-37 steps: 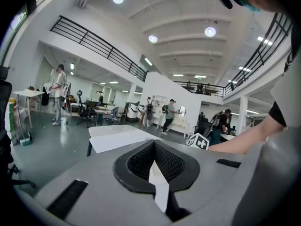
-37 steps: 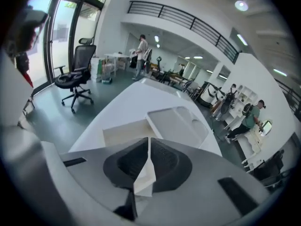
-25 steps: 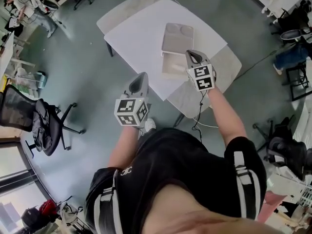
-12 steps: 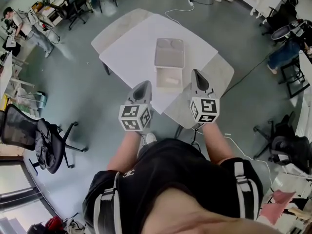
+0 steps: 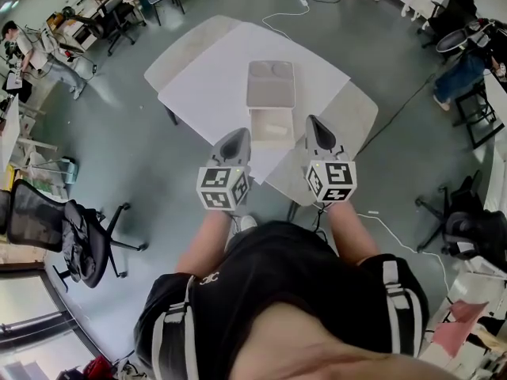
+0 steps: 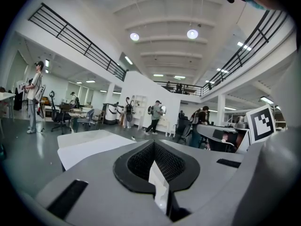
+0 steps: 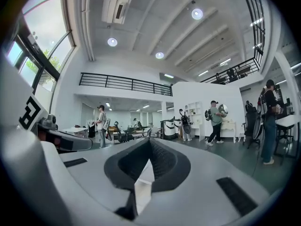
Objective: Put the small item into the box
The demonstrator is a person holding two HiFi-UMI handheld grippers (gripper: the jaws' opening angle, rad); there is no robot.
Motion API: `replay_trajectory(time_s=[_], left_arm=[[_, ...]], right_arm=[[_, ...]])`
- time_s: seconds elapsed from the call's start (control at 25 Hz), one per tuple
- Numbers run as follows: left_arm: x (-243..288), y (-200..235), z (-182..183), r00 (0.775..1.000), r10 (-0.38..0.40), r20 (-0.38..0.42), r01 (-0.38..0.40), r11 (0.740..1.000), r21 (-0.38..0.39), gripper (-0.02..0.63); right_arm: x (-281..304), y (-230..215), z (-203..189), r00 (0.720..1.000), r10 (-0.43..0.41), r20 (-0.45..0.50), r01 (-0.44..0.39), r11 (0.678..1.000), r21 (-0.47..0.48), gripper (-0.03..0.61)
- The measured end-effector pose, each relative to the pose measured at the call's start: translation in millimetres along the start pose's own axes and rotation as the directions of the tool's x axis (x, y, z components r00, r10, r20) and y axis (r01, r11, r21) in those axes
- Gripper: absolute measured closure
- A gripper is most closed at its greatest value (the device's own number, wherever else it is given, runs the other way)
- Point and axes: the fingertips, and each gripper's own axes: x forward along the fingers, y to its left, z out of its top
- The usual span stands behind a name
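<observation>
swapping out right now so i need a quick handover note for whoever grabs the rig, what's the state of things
Left hand-held gripper: shut, empty, over the table's near edge, just left of the box.
Right hand-held gripper: shut, empty, just right of the box.
Box: open on the table, with its lid lying just beyond it.
Small item: a pale thing seems to lie in the box's base, though it is too small to be sure.
Done: the item is apparently in the box.
Left: confirm that, and perhaps close the lid.
</observation>
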Motion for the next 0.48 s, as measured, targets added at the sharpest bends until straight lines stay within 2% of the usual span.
replay_trajectory(time_s=[0.48], left_arm=[[6.8, 1.6, -0.7, 1.0, 0.0, -0.007, 0.0, 1.0, -0.001, 0.601]], right_arm=[[7.9, 0.7, -4.8, 1.0, 0.025, -0.009, -0.025, 1.0, -0.001, 0.566]])
